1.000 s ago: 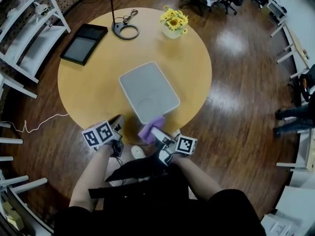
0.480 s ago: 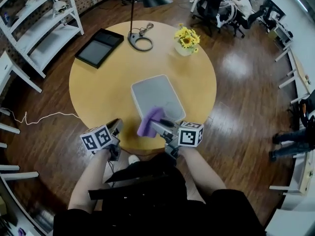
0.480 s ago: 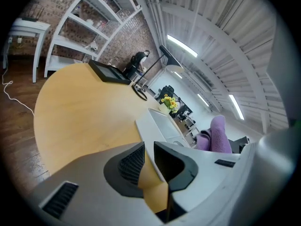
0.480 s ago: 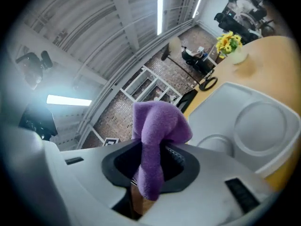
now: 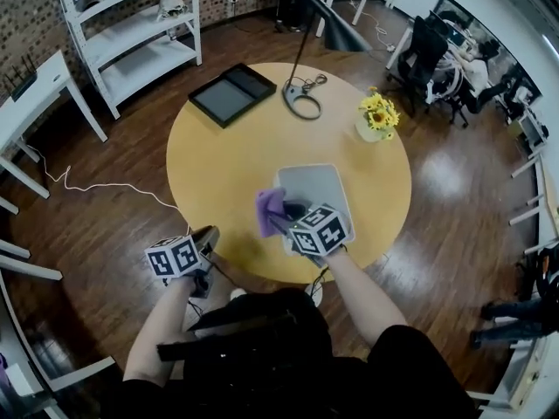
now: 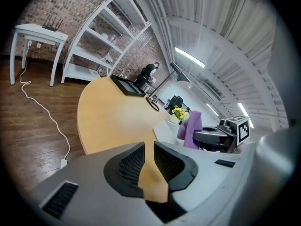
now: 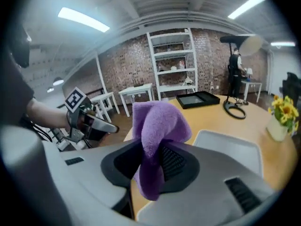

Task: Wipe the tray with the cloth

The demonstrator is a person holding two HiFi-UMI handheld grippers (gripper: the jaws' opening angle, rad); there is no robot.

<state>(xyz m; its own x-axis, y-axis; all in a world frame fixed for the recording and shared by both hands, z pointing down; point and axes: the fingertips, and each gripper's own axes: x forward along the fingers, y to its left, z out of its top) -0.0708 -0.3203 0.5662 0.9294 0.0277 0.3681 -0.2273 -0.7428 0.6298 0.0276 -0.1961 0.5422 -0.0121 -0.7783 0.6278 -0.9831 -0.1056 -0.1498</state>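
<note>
Pretty bright and even, ceiling strip lights (image 7: 83,20) doing the work. Glare patch on the wood floor (image 5: 444,171) right of the round table (image 5: 223,160). Heavy fisheye bending beyond the table, black corners in gripper views, cloth (image 7: 157,126) slightly soft.

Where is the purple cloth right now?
In the head view, the purple cloth is clamped in the right hand-held gripper, over the round table, just left of the gray tray.
</note>
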